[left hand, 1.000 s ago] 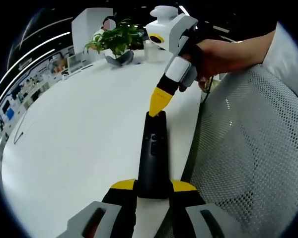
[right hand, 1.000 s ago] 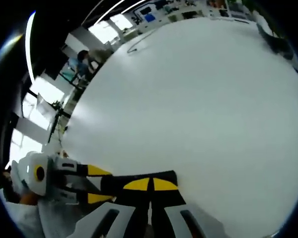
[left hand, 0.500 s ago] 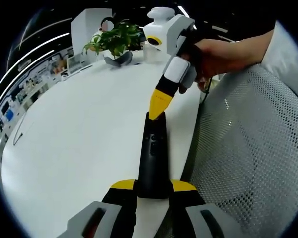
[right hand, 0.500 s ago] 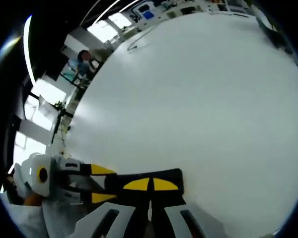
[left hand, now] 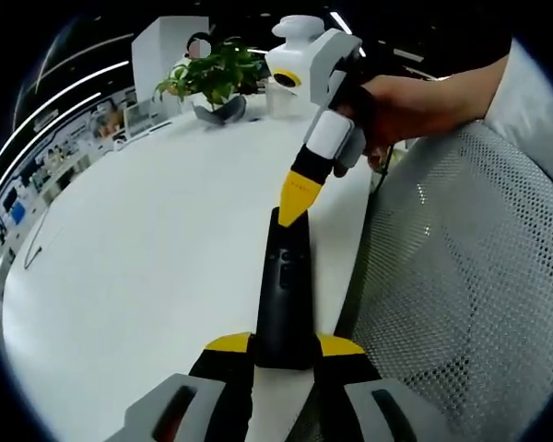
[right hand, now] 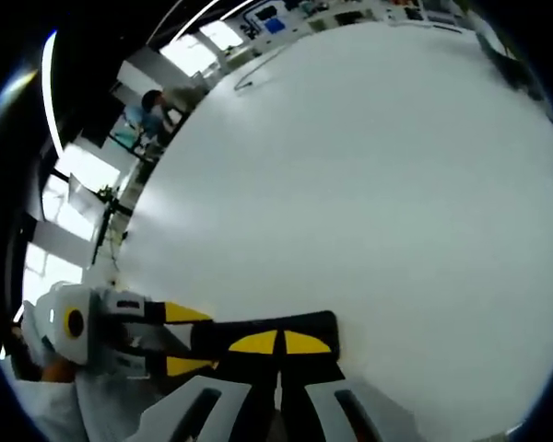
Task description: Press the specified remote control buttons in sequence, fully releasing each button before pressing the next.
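White table (left hand: 147, 249) spreading wide, left gripper (left hand: 286, 354) pinching the near end of a black remote (left hand: 284, 285) lying near the table's edge, right gripper (left hand: 293, 208) pressing its closed yellow tip onto the remote's far end, potted plant (left hand: 214, 74) sitting beyond

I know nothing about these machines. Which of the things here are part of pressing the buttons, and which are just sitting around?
In use:
- black remote control, clamped at its near end by the left gripper
- right gripper, its closed yellow tip at the remote's far end

Just lying about:
- potted plant at the far end of the white table
- mesh chair beside the table
- thin cable across the table
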Demonstrator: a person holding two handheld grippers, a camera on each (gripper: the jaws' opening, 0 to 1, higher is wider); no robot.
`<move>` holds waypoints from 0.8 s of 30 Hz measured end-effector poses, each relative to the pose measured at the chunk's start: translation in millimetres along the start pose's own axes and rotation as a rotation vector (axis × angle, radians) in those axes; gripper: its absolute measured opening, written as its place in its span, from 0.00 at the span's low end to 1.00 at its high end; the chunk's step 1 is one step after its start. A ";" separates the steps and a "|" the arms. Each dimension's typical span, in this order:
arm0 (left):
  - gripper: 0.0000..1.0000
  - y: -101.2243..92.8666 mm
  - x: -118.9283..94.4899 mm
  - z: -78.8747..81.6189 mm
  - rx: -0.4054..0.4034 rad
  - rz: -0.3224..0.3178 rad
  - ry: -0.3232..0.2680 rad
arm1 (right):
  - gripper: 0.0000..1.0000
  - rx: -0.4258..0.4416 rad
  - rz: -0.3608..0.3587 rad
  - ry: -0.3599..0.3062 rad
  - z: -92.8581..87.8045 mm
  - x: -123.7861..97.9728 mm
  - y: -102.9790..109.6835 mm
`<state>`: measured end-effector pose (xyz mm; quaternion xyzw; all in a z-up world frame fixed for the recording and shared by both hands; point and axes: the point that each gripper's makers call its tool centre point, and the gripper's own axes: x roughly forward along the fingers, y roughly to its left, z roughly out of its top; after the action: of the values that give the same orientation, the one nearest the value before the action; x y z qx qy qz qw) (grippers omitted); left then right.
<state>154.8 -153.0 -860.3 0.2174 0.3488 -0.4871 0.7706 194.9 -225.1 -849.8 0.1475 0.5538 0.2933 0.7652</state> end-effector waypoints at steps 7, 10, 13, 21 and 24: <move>0.24 -0.1 -0.1 0.0 -0.001 0.000 -0.002 | 0.00 0.029 0.007 -0.015 -0.3 -0.1 -0.7; 0.24 -0.1 -0.2 0.0 -0.001 0.000 -0.003 | 0.00 0.048 0.007 -0.020 0.1 0.4 -1.1; 0.24 -0.1 -0.1 0.2 -0.001 0.000 -0.004 | 0.00 0.054 -0.001 -0.026 0.1 0.7 -1.4; 0.24 -0.3 -0.1 0.4 -0.003 0.001 -0.005 | 0.00 0.163 -0.014 -0.065 1.2 0.0 -4.3; 0.24 -0.3 -0.1 0.5 -0.004 0.000 -0.008 | 0.00 0.185 0.004 -0.051 1.7 -0.1 -3.8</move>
<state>154.7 -153.4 -859.9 0.2141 0.3467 -0.4872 0.7724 197.5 -228.0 -851.2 0.2262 0.5585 0.2383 0.7616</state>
